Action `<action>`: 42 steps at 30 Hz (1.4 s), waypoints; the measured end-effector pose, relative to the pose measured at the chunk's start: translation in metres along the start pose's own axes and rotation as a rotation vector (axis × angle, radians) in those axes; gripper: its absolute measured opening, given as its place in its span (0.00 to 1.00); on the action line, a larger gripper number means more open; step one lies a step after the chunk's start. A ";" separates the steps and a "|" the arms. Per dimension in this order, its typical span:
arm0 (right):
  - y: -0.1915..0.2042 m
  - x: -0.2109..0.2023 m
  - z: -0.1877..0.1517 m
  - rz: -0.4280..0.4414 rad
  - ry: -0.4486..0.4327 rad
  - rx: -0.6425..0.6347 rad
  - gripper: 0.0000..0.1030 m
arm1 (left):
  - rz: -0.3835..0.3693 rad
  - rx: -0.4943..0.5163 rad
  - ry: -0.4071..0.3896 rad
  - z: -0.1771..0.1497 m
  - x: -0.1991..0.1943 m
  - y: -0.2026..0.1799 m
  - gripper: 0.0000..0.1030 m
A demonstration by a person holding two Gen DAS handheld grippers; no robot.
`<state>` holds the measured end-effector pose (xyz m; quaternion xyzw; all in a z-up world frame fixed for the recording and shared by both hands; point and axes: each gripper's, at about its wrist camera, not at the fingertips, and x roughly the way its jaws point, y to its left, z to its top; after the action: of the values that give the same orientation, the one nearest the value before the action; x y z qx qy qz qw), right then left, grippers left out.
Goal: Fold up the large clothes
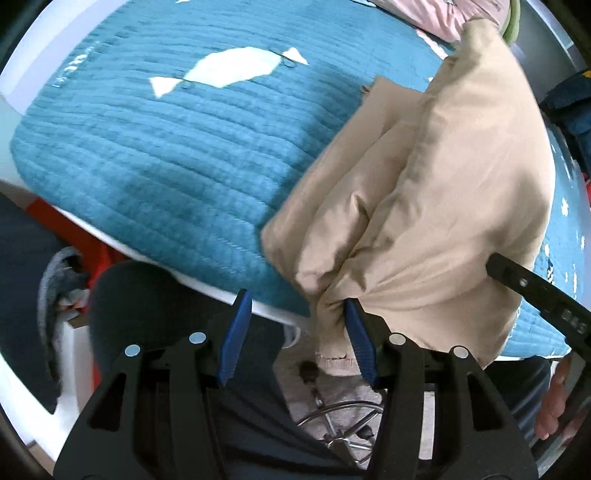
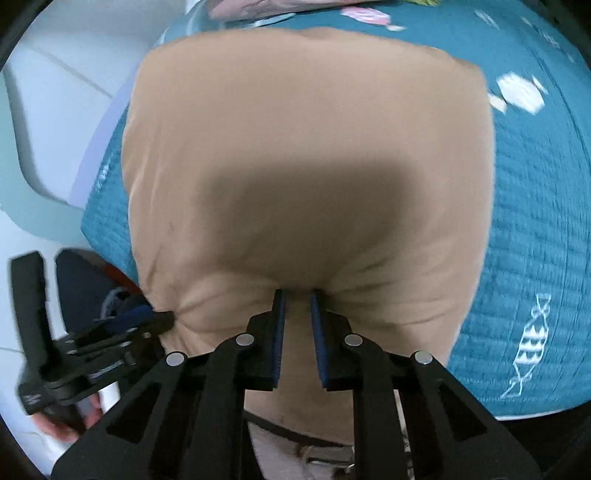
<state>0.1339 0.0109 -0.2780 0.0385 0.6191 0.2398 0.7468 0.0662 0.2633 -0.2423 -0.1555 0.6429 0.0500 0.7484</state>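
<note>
A large beige garment (image 1: pixel 436 206) is seen bunched and partly folded near the edge of a bed, lying over a teal quilted bedspread (image 1: pixel 155 155) printed with white candy shapes. In the left wrist view, the left gripper (image 1: pixel 295 332) is pointed steeply down at the bed's edge; its blue-padded fingers (image 1: pixel 236 332) are spread apart, and a gathered corner of the garment is pressed against the inner face of one pad while the other pad stands clear of the cloth, so nothing is pinched. The right gripper (image 1: pixel 535 291) is seen there as a black arm reaching into the fabric from the lower right, with part of a hand (image 1: pixel 557 402) visible beneath it. In the right wrist view, the garment (image 2: pixel 306 155) fills most of the frame, and the right gripper (image 2: pixel 297 299) is drawn nearly together on a fold at its near edge, with wrinkles radiating from the pinch point. The left gripper (image 2: pixel 162 317) is shown at the lower left, meeting the garment's corner. A chrome chair base (image 1: pixel 340 424) is visible on the floor below the bed, and pink bedding (image 1: pixel 454 14) lies at the far side.
</note>
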 end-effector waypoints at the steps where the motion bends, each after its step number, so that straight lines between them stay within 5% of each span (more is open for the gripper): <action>1: 0.003 0.002 0.002 -0.013 -0.002 -0.006 0.17 | 0.003 0.006 -0.006 -0.001 -0.008 0.001 0.51; 4: 0.006 0.006 0.006 -0.027 -0.001 -0.017 0.17 | -0.033 0.059 -0.115 -0.002 -0.050 -0.001 0.51; 6: 0.008 0.007 0.007 -0.028 0.002 -0.016 0.17 | -0.126 0.085 -0.167 -0.004 -0.079 -0.007 0.51; 10: -0.001 0.004 0.006 0.009 -0.003 0.031 0.17 | -0.230 0.101 -0.211 0.011 -0.091 -0.035 0.51; 13: -0.014 -0.006 0.000 0.037 0.011 0.070 0.17 | -0.199 0.106 -0.170 0.030 -0.056 -0.041 0.48; 16: -0.021 -0.019 -0.001 0.060 -0.004 0.099 0.17 | -0.123 0.118 -0.065 0.039 -0.001 -0.046 0.20; 19: -0.040 -0.034 -0.009 0.105 -0.042 0.127 0.13 | -0.118 0.118 -0.037 0.042 0.019 -0.039 0.09; 24: -0.053 -0.060 -0.024 0.043 -0.050 0.113 0.14 | -0.144 0.104 -0.034 0.044 0.019 -0.029 0.05; 28: -0.048 -0.032 -0.041 -0.085 0.049 0.083 0.11 | -0.126 0.107 -0.030 0.045 0.025 -0.025 0.04; 33: -0.052 -0.001 -0.029 -0.097 0.047 0.109 0.10 | -0.127 0.100 -0.032 0.060 0.045 -0.031 0.04; 36: -0.043 -0.016 -0.031 -0.106 0.054 0.114 0.10 | -0.081 0.116 -0.007 0.060 0.027 -0.037 0.04; 39: -0.047 -0.039 -0.043 -0.019 0.058 0.133 0.13 | -0.027 0.186 -0.065 0.046 -0.005 -0.047 0.04; 42: -0.042 -0.042 -0.055 0.010 0.106 0.126 0.13 | -0.075 0.198 -0.057 0.032 -0.021 -0.054 0.04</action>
<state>0.0900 -0.0562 -0.2677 0.0754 0.6715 0.2058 0.7079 0.1079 0.2241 -0.2090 -0.1032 0.6170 -0.0373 0.7793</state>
